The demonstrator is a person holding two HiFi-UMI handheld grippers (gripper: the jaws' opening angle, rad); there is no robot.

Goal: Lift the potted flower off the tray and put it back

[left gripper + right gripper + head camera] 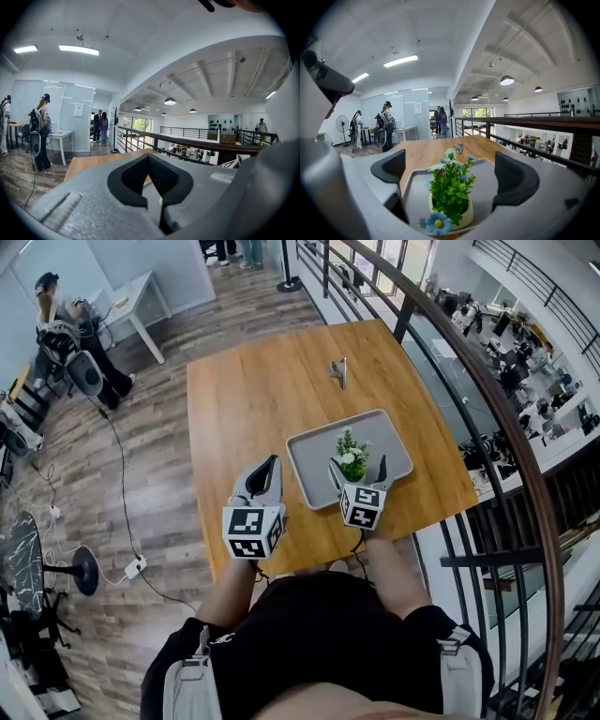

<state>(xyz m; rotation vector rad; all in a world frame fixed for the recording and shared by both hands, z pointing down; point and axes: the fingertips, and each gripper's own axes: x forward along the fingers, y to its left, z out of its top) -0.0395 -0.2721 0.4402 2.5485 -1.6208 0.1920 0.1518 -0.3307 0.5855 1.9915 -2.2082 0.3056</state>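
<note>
The potted flower [351,457], green leaves with white and blue blooms in a cream pot, stands on the grey tray [386,440] near its front edge. In the right gripper view the potted flower [450,194] sits between the two dark pads, and neither pad touches it. My right gripper [357,471] is open around the plant. My left gripper [266,475] hovers over the wooden table [244,399] left of the tray, shut and holding nothing. In the left gripper view the left gripper [149,160] has its pads meeting, with the table beyond.
A small metal clip [339,371] lies on the table beyond the tray, and the same clip [459,148] shows behind the flowers. A railing [487,399] runs close along the table's right side. A white desk [141,296] with people stands far left.
</note>
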